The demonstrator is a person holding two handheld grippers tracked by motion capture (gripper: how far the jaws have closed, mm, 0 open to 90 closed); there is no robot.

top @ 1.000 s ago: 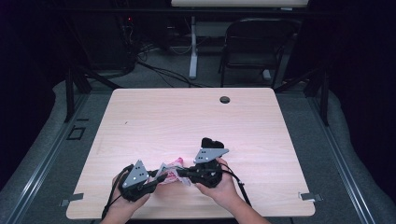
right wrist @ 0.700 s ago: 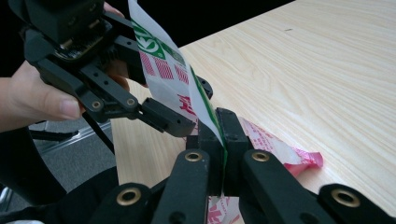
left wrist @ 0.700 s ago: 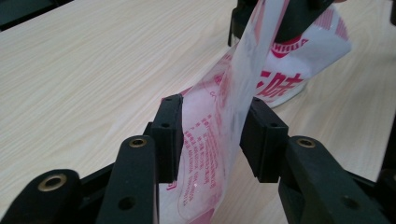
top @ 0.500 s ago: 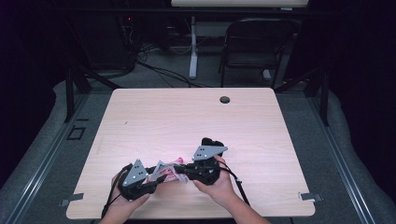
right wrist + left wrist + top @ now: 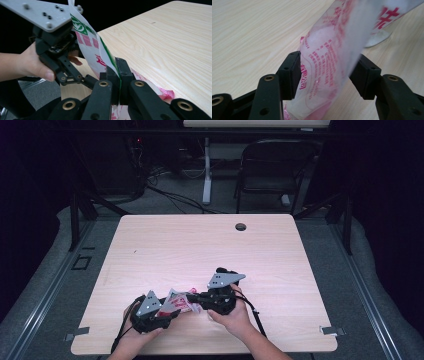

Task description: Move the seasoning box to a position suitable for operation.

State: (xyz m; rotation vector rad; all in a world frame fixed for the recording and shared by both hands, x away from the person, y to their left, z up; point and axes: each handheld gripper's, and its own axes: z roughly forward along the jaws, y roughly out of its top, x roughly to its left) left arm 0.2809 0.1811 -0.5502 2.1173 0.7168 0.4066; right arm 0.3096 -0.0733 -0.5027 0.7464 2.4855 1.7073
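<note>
Plastic bag [image 5: 181, 302] pinched by right gripper [image 5: 119, 75], left gripper [image 5: 329, 75] fingers opening, seemingly loose around it

Plastic bag [image 5: 329, 62] — red Chinese print, "有限公司" legible — remaining characters blurred.

High view: fixed above the person's edge of the table [image 5: 150, 245], facing forward and down, far enough to take in the whole tabletop and the chair [image 5: 272, 170] beyond it. Left gripper view: mounted behind the left gripper [image 5: 328, 75], sighting along its jaws at close range, with a printed plastic bag [image 5: 332, 57] directly ahead and tabletop past it. Right gripper view: mounted behind the right gripper [image 5: 119, 75], equally close, looking past its jaws toward the other gripper. All three views share the bag and the near table edge.
</note>
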